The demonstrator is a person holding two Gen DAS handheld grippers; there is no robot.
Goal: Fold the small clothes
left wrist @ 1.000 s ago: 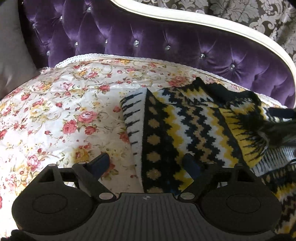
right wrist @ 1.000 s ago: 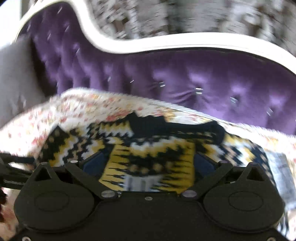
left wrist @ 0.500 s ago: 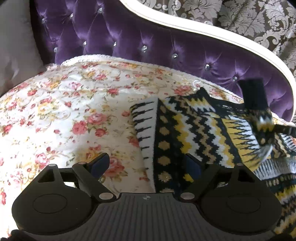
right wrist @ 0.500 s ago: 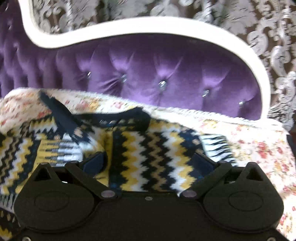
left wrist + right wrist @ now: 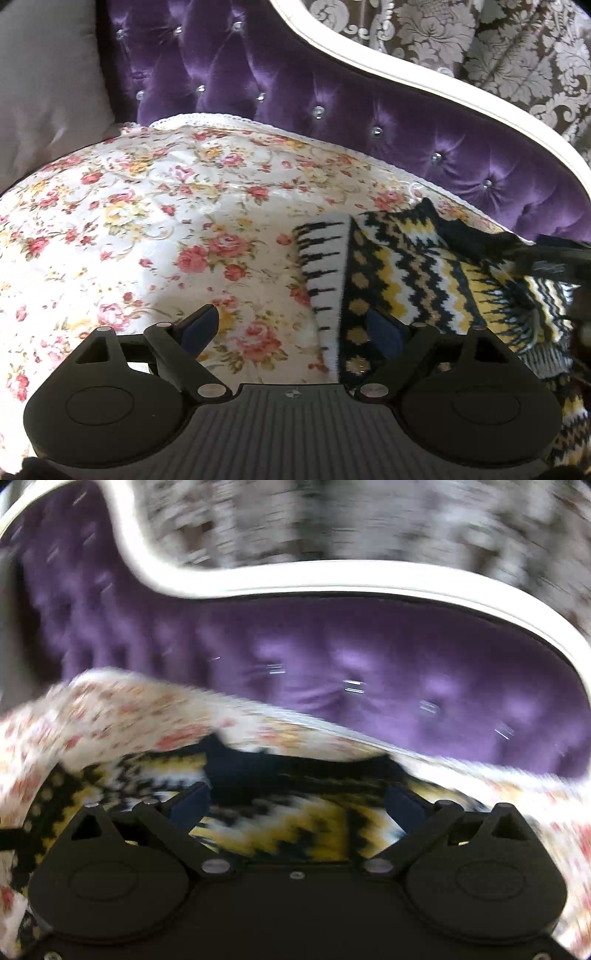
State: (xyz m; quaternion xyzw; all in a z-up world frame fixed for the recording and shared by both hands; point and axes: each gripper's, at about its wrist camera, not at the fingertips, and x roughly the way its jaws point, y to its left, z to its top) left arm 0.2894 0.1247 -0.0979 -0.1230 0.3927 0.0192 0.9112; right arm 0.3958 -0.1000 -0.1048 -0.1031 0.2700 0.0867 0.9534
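Note:
A small knitted sweater [image 5: 413,280] in black, yellow and white zigzags lies on the floral bed cover [image 5: 147,236], at the right in the left wrist view. My left gripper [image 5: 291,328] is open and empty, low over the sweater's left hem edge. The right wrist view is blurred by motion. There the sweater [image 5: 280,805] lies under my right gripper [image 5: 295,805], which is open and empty, above the dark collar area. The other gripper shows as a dark shape at the right edge of the left wrist view [image 5: 561,258].
A purple tufted headboard [image 5: 332,110] with a white frame [image 5: 424,77] runs behind the bed. A grey pillow [image 5: 44,81] stands at the back left. Patterned wallpaper [image 5: 498,44] is beyond. The floral cover spreads to the left of the sweater.
The lifted sleeve seen half a second ago is down on the sweater. My right gripper has swung fast back to the left over the sweater. My left gripper has drifted a little left.

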